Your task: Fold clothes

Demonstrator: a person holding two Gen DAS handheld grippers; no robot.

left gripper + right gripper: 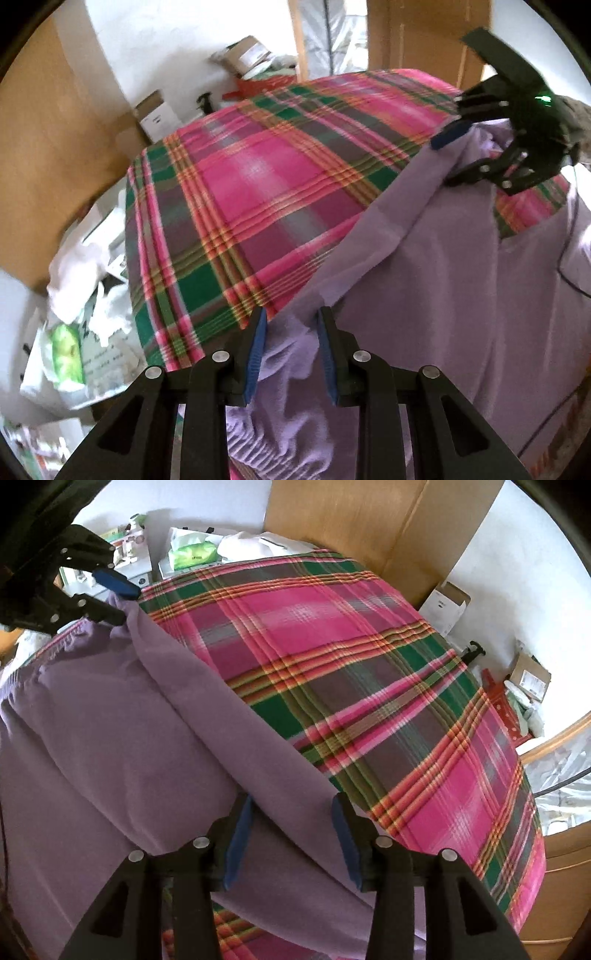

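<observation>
One lilac garment (pixel 110 716), creased, across plaid cloth (pixel 369 686).

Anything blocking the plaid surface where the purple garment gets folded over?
Nothing visible. The plaid cloth ahead of the purple garment is bare out to its edges; boxes and clutter sit beyond it. Both the left gripper and right gripper already have garment fabric between their fingers.

The lilac garment (pixel 461 295) ran off the bottom and right edges of the left wrist view, so its full shape could not be told. It hid part of the plaid cloth (pixel 351 672) beneath. In the right wrist view the left gripper (pixel 114 598) was cut by the frame's corner. The clutter (pixel 74 332) beside the table was smeared beyond naming.
</observation>
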